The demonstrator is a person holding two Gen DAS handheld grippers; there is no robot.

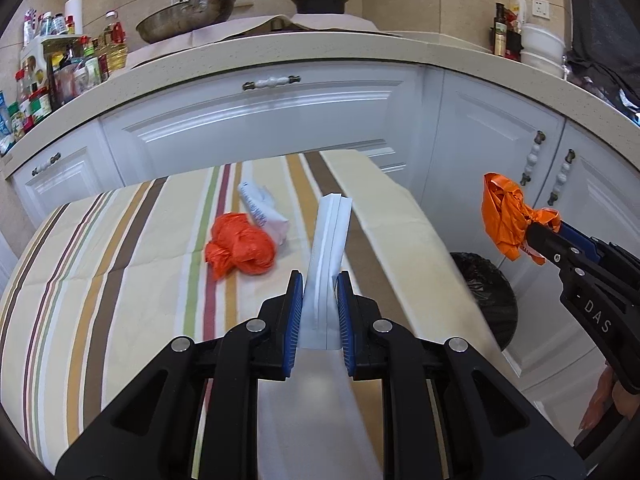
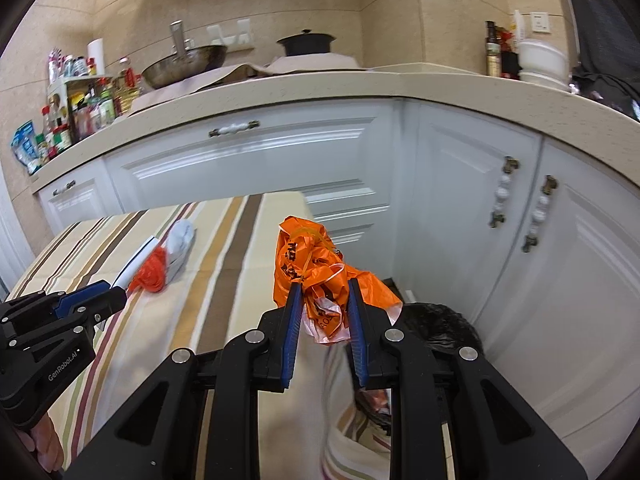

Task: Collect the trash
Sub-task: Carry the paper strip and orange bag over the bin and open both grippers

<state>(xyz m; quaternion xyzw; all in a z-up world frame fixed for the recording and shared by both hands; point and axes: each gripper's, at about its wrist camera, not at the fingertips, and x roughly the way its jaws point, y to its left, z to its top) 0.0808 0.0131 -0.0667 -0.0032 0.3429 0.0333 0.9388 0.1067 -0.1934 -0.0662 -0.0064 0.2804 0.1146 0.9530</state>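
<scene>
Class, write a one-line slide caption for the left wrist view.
Left gripper clamps folded white paper above the striped table; right gripper holds an orange bag.

The right hand-held gripper (image 1: pixel 532 240) reads "DAS" on its side; the left hand-held gripper (image 2: pixel 120 294) reads "GenRobot.AI".

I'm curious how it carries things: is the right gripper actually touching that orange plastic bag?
Touching. In the right wrist view, the right gripper has both blue pads pressed against the crumpled orange plastic bag, which is bunched between them, off the table.
</scene>
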